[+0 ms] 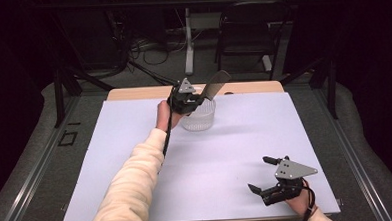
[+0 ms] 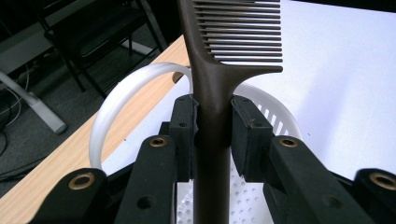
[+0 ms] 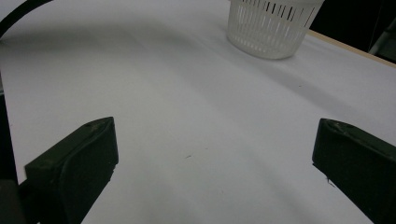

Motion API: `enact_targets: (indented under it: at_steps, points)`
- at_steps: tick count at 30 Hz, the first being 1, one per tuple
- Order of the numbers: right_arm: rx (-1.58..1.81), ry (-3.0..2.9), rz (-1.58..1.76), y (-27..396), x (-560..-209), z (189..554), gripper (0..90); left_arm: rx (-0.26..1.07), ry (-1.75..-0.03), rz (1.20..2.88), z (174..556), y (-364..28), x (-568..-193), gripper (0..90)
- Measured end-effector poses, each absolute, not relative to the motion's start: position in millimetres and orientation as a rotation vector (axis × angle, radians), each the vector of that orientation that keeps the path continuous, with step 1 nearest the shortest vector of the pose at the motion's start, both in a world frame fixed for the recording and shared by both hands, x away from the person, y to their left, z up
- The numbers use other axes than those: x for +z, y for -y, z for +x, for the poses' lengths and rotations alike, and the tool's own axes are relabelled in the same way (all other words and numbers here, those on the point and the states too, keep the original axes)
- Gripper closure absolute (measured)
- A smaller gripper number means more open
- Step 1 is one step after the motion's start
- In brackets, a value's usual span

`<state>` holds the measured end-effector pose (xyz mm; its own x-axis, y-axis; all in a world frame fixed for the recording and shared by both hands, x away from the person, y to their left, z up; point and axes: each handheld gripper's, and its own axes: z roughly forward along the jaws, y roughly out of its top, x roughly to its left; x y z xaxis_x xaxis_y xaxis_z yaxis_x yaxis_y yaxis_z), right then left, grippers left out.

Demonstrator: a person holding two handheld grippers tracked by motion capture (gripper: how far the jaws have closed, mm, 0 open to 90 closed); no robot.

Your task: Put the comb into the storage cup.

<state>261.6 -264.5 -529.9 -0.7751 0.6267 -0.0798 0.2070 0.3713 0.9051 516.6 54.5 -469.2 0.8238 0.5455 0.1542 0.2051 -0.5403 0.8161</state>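
In the high view the left gripper [image 1: 199,98] clamps a comb [image 1: 216,84] by its handle above the basket [image 1: 199,118] at twelve o'clock on the tabletop [image 1: 136,158], seemingly to drop it in; the left gripper view shows the pads [image 2: 246,135] squeezing that handle, teeth up, over the basket; the right gripper view shows the right gripper [image 3: 215,163] released, idle, the basket at one o'clock.

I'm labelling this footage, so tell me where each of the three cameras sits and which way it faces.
High view: fixed above the person's side, looking forward and down on the white table; both forearms, the left gripper and the right gripper show.
Left gripper view: rides the left gripper, looking along its jaws clamped on the brown comb above the white basket.
Right gripper view: rides the right gripper, low over the table, facing the basket across it; its jaws stand wide apart.
Shared: all three show the basket and the table.
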Motion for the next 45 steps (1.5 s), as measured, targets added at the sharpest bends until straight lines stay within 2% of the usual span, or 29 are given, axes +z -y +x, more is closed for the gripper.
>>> enact_targets:
  at_steps: [45]
  points:
    - [1.38,-2.224,0.722,264.8,-529.8,261.5,0.0,0.487,-0.513,2.227,522.3,-47.3,-480.4,71.7]
